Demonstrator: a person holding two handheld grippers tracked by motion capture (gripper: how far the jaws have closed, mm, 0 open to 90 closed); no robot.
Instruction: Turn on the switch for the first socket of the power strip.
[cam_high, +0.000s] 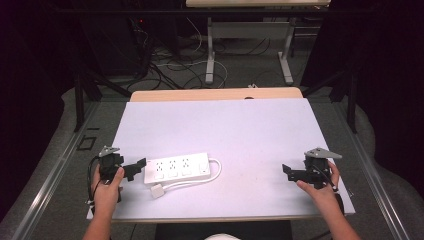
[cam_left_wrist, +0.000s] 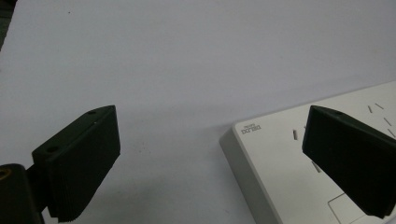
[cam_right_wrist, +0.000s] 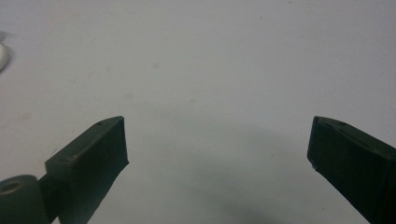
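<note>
A white power strip (cam_high: 176, 168) lay flat on the pale tabletop (cam_high: 240, 125), toward the person's left and near the front edge, its sockets facing up. Its white cord (cam_high: 216, 172) looped out from the right end and curled back along the near side to a white plug (cam_high: 157, 190) resting on the table just in front of the strip. The left gripper (cam_high: 134, 169), held in the left hand (cam_high: 107, 189), sat just beside the strip's left end, jaws spread wide with nothing between them. In the left gripper view the strip's (cam_left_wrist: 299, 154) corner, with a small printed label, lay close ahead; one jaw stood over its top face, the other over bare table; contact could not be told. The right gripper (cam_high: 289, 171), held in the right hand (cam_high: 322, 187), was near the table's right front corner, well apart from the strip, pointing inward toward it. Its jaws were likewise released and wide, and the right gripper view showed bare tabletop (cam_right_wrist: 210, 84) between them, nothing grasped.
</note>
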